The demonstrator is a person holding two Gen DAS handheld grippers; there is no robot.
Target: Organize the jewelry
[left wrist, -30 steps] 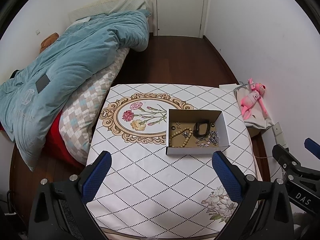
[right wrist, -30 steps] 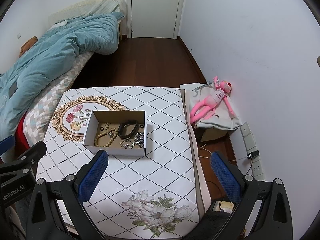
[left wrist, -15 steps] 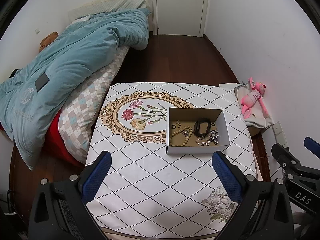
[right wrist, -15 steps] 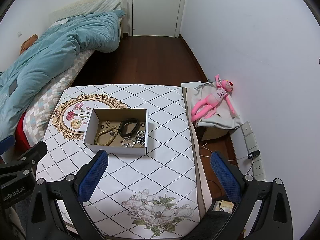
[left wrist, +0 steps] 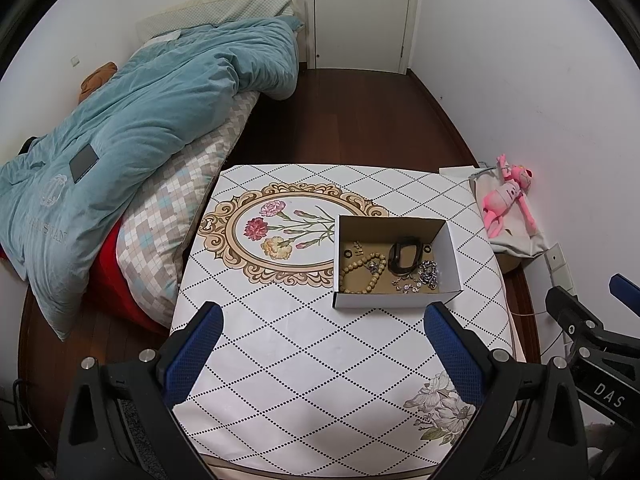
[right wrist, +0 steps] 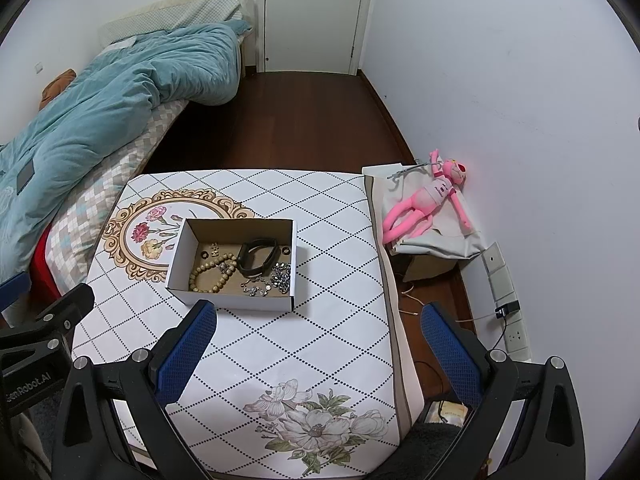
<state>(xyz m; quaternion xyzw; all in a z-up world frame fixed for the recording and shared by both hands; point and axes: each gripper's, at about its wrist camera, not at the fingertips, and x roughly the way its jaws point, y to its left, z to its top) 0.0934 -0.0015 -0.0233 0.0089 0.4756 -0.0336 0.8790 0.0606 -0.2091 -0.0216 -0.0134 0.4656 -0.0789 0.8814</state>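
A white cardboard box stands on the patterned table. Inside it lie a wooden bead bracelet, a black bangle, a silver chain and small rings. My left gripper is open and empty, high above the table's near side. My right gripper is open and empty, also high, to the right of the box.
A bed with a teal duvet lies left of the table. A pink plush toy rests on a grey bag by the right wall. Wall sockets and cables are at the right. A closed door is at the back.
Both cameras have drifted slightly; the box sits a little nearer and lower in both views. Both grippers stay open and empty. Nothing on the table has moved.
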